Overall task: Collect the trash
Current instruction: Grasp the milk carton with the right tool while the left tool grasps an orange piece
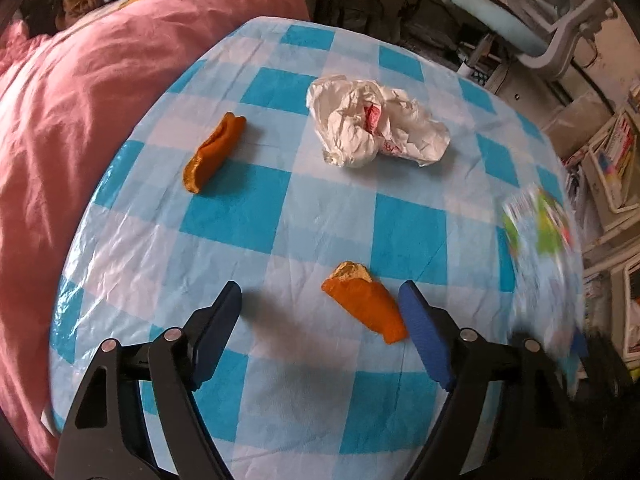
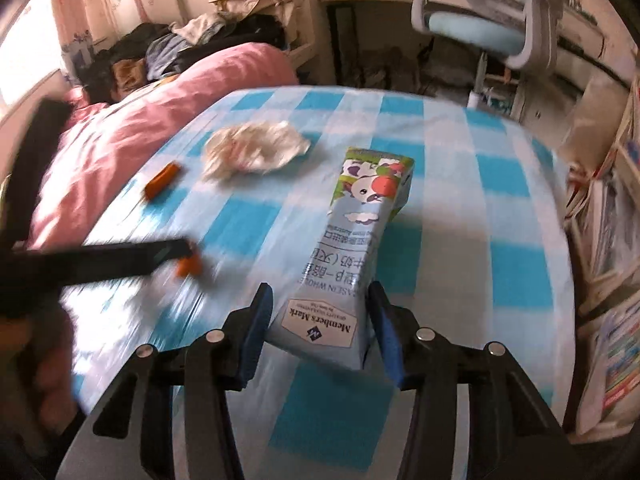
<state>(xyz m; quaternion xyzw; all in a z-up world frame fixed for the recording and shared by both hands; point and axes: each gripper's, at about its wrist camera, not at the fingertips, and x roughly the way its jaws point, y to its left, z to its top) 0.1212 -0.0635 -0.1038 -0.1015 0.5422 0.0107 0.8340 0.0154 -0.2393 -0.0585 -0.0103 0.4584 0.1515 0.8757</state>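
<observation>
On the blue checked tablecloth (image 1: 280,208) lie a crumpled white paper wrapper (image 1: 372,124), a far orange peel (image 1: 212,152) and a near orange peel (image 1: 364,304). My left gripper (image 1: 320,300) is open just above the cloth, with the near peel beside its right finger (image 1: 424,332). My right gripper (image 2: 320,312) is shut on a light-blue milk carton (image 2: 352,256) and holds it above the table. The carton shows blurred at the right of the left wrist view (image 1: 536,240). The wrapper (image 2: 252,148) and far peel (image 2: 160,180) also show in the right wrist view.
A pink duvet (image 1: 80,120) on a bed borders the table's left side. An office chair (image 2: 500,12) stands behind the table. Shelves with papers (image 1: 612,168) line the right. The left gripper appears blurred at the left of the right wrist view (image 2: 120,260).
</observation>
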